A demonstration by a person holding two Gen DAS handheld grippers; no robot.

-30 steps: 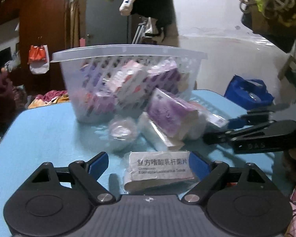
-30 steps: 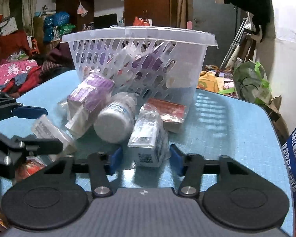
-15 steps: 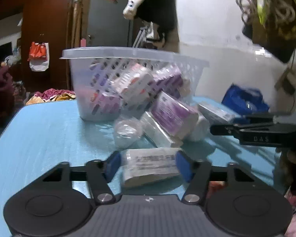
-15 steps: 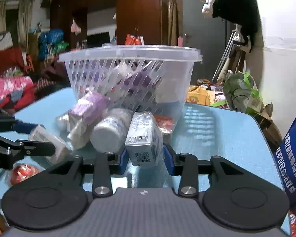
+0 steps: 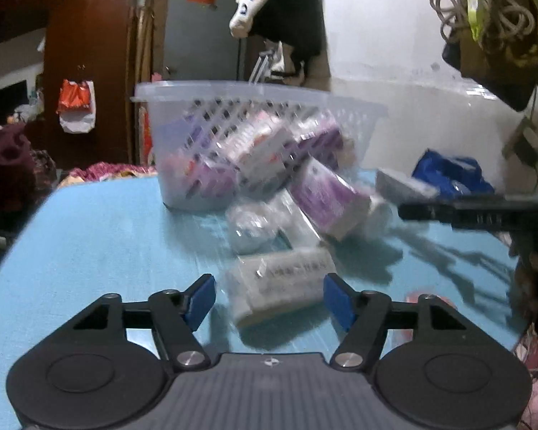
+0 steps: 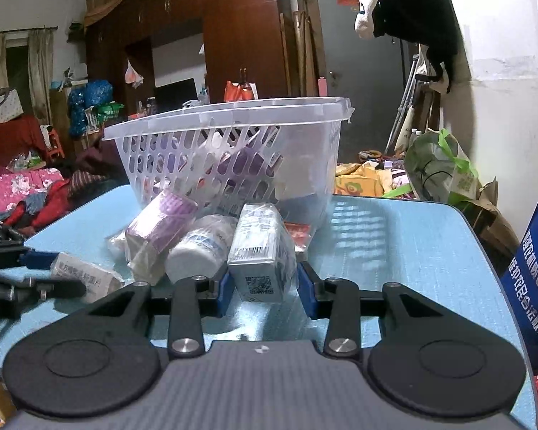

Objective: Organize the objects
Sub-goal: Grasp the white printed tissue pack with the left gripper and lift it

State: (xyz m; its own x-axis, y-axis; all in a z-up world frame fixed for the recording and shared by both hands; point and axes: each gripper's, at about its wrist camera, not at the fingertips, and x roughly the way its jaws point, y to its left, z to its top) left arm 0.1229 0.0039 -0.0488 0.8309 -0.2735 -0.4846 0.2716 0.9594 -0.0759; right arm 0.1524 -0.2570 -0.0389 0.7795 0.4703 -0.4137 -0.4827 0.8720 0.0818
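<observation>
Gripping the wrapped box [image 6: 260,251] squarely between its pads, the right gripper [image 6: 263,288] should lift straight up and clear the basket [image 6: 229,122] rim ahead. The left gripper [image 5: 269,297], jaws just reopened, straddles the white packet [image 5: 279,286] without pressing; re-centre before closing.

The room is dimly lit from overhead, and a bright lamp glare is seen at the top of the left wrist view; the basket [image 5: 258,107] and the packets before it are smeared by motion blur there, while the right wrist view is rendered sharp. Streaked shadows are cast on the blue counter [image 6: 394,243]; straight lines are bowed at the edges by fisheye distortion.
</observation>
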